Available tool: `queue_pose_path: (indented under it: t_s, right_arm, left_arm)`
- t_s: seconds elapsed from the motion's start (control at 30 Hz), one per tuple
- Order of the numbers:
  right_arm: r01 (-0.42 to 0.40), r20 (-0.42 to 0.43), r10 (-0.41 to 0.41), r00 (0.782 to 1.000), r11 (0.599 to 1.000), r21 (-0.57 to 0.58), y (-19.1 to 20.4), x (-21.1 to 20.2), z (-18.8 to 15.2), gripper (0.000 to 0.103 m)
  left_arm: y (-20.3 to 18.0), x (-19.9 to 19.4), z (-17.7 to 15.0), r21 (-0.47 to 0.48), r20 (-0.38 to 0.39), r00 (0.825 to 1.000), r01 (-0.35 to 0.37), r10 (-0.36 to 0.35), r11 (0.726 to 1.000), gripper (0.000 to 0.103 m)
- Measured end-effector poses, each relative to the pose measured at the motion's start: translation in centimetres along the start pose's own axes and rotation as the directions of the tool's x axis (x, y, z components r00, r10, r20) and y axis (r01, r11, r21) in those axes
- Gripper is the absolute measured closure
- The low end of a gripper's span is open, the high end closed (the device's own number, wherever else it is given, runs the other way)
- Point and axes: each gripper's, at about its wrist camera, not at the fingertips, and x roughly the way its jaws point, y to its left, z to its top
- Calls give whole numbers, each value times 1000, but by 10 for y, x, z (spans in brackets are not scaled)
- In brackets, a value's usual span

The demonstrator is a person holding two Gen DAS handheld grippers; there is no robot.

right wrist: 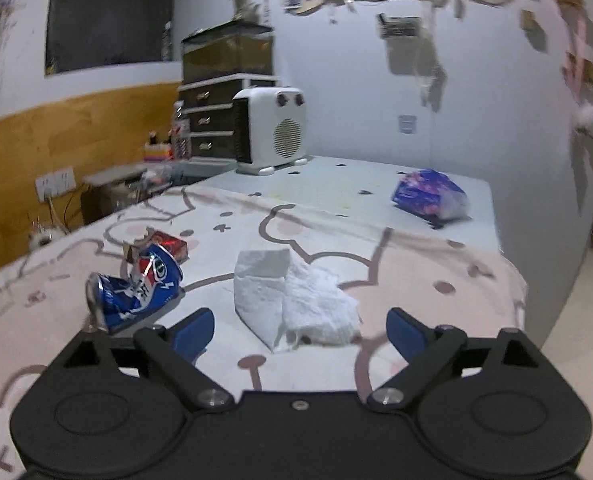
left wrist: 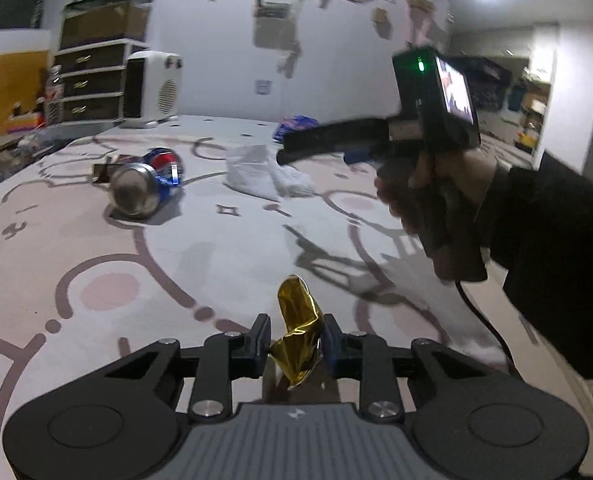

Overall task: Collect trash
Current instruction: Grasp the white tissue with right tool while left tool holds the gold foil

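My left gripper [left wrist: 296, 340] is shut on a crumpled gold foil wrapper [left wrist: 298, 330], held above the patterned table cover. My right gripper [right wrist: 300, 330] is open and empty, hovering just in front of a crumpled white tissue [right wrist: 292, 300]; it also shows in the left wrist view [left wrist: 320, 142], with the tissue [left wrist: 264, 174] below its fingers. A crushed blue cola can [right wrist: 136, 292] lies left of the tissue and also shows in the left wrist view [left wrist: 146, 184]. A small red box [right wrist: 168, 246] lies behind the can.
A blue plastic packet [right wrist: 430, 194] lies at the far right of the table. A white fan heater [right wrist: 270, 130] stands at the far edge, with a drawer unit [right wrist: 212, 120] behind it. The table's right edge [right wrist: 512, 264] drops to the floor.
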Motion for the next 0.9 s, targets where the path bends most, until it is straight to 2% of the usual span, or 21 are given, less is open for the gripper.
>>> queue_pose_path:
  t_s: [0.27,0.4,0.53,0.6,0.63,0.73,0.8,0.87,0.9]
  right_arm:
    - [-13,-87,5,996,996,-91,6,69,7,7]
    - [-28,-142,14,990,995,-100,9,97,7,8]
    - [-39,-174,23,985,995,-91,13,111,7,8]
    - [-25,-174,14,985,998,-66,11,115,8,16]
    - [-20,-173,10,985,998,-58,10,115,9,17]
    - [10,-156,-21,988,998,-67,9,110,9,45]
    - [24,-156,-38,987,996,-90,11,104,7,72]
    - [28,-163,-46,986,994,-107,12,95,4,85]
    - [21,-165,-39,985,994,-110,11,89,1,87]
  left_arm:
    - [19,15,2,-113,-45,999,22,-27,993,76]
    - [7,16,2,-49,-54,998,-19,16,999,76]
    - [6,16,1,-42,-55,998,-24,22,999,76]
    - [6,15,1,-41,-55,998,-25,23,999,76]
    - [5,16,1,-35,-56,998,-29,27,999,76]
    - [2,16,1,-18,-57,998,-42,41,999,76]
    - [2,16,1,-19,-57,997,-44,43,999,76]
    - [4,15,1,-33,-55,997,-46,45,998,76]
    - [4,14,1,-44,-54,998,-47,44,998,76]
